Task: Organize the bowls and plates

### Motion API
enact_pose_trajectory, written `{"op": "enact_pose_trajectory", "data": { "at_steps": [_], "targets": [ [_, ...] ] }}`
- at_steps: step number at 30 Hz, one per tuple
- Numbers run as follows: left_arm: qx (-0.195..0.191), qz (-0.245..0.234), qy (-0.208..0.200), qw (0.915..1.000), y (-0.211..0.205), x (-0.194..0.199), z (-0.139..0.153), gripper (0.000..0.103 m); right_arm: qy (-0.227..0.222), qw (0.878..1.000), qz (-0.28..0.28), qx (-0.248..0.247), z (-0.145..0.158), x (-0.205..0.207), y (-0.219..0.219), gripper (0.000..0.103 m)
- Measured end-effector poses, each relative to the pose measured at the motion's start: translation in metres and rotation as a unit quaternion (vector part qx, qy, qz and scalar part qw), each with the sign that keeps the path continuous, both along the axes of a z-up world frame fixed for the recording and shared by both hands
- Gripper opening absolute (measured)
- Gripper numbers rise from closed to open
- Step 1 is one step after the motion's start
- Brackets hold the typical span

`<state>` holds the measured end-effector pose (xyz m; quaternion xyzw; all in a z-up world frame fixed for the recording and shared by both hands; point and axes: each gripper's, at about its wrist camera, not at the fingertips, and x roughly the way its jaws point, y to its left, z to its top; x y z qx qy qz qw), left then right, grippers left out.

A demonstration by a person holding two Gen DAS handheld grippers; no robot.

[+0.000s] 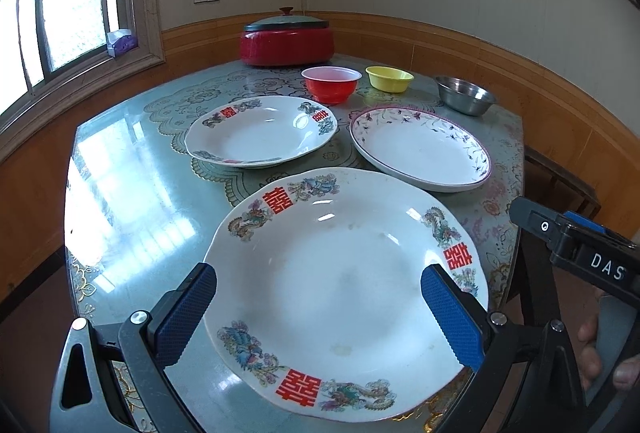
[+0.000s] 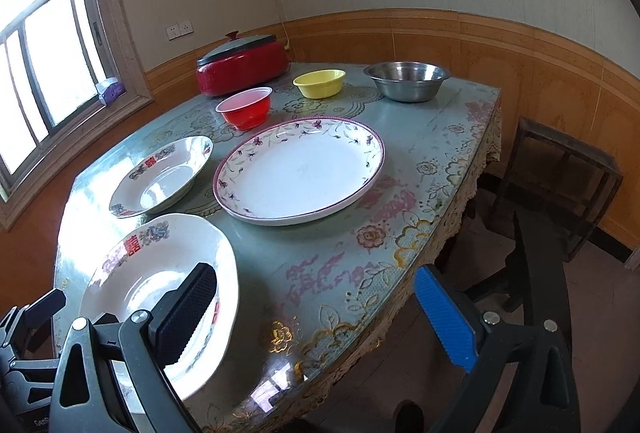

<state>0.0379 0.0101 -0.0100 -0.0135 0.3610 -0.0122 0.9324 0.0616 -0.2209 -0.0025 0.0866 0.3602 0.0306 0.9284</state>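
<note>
Both grippers — left (image 1: 318, 309) and right (image 2: 316, 317) — hang with jaws apart, unladen, over the near large white dragon-patterned porcelain plate (image 1: 344, 289) on the glass-topped table (image 2: 320, 257) — likely gathering plates first, so closing on its rim.

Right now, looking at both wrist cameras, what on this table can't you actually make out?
- Large dragon plate: in the right wrist view its near rim is covered by the right tongs.
- Red electric pot: contents hidden by its lid in both views.
- Steel bowl: inside bottom hidden by its own wall in both views.
- Left tongs: in the right wrist view, cut off by the left edge.
</note>
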Motion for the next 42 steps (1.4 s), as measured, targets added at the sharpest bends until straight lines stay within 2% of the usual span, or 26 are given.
{"op": "enact_pose_trajectory", "data": {
  "at_steps": [6, 8, 11, 13, 15, 19, 21, 23, 25, 28, 32, 36, 38, 42],
  "targets": [
    [0.004, 0.012, 0.002, 0.9999, -0.029, 0.02, 0.015, 0.103, 0.018, 0.996, 0.06, 0.057, 0.005, 0.043, -0.042, 0.101],
    [0.009, 0.016, 0.002, 0.9998, -0.043, 0.028, 0.018, 0.103, 0.019, 0.995, 0.079, 0.055, 0.008, 0.059, -0.054, 0.101],
    [0.038, 0.022, 0.0, 0.999, -0.071, 0.041, 0.021, 0.103, 0.02, 0.993, 0.109, 0.031, 0.013, 0.082, -0.071, 0.101],
    [0.041, 0.023, 0.001, 0.9989, -0.088, 0.05, 0.021, 0.103, 0.023, 0.991, 0.127, 0.019, 0.015, 0.097, -0.083, 0.101],
    [0.032, 0.024, 0.009, 0.9991, -0.105, 0.059, 0.019, 0.103, 0.028, 0.989, 0.145, 0.011, 0.014, 0.111, -0.094, 0.101],
    [-0.009, 0.016, 0.031, 0.9993, -0.133, 0.078, 0.013, 0.103, 0.051, 0.981, 0.189, 0.005, 0.002, 0.142, -0.113, 0.1],
    [-0.034, 0.022, 0.033, 0.9986, -0.143, 0.085, 0.012, 0.103, 0.067, 0.976, 0.209, 0.008, -0.006, 0.158, -0.12, 0.093],
    [-0.041, 0.035, 0.026, 0.9982, -0.15, 0.091, 0.013, 0.103, 0.071, 0.973, 0.22, 0.004, -0.011, 0.172, -0.124, 0.09],
    [-0.043, 0.044, 0.037, 0.9974, -0.154, 0.1, 0.012, 0.103, 0.071, 0.97, 0.234, 0.007, -0.013, 0.186, -0.126, 0.085],
    [-0.051, 0.059, 0.061, 0.995, -0.149, 0.115, 0.008, 0.103, 0.081, 0.964, 0.252, 0.016, -0.018, 0.208, -0.122, 0.07],
    [-0.039, 0.091, 0.08, 0.9919, -0.134, 0.134, 0.006, 0.103, 0.091, 0.958, 0.271, 0.013, -0.028, 0.234, -0.109, 0.05],
    [-0.035, 0.11, 0.081, 0.99, -0.115, 0.151, 0.003, 0.102, 0.101, 0.957, 0.273, -0.01, -0.041, 0.255, -0.094, 0.041],
    [-0.048, 0.12, 0.088, 0.9878, -0.105, 0.16, 0.0, 0.094, 0.11, 0.954, 0.279, -0.019, -0.045, 0.264, -0.086, 0.036],
    [-0.059, 0.128, 0.096, 0.9853, -0.087, 0.174, -0.006, 0.092, 0.107, 0.946, 0.302, -0.044, -0.049, 0.272, -0.069, 0.028]
  ]
}}
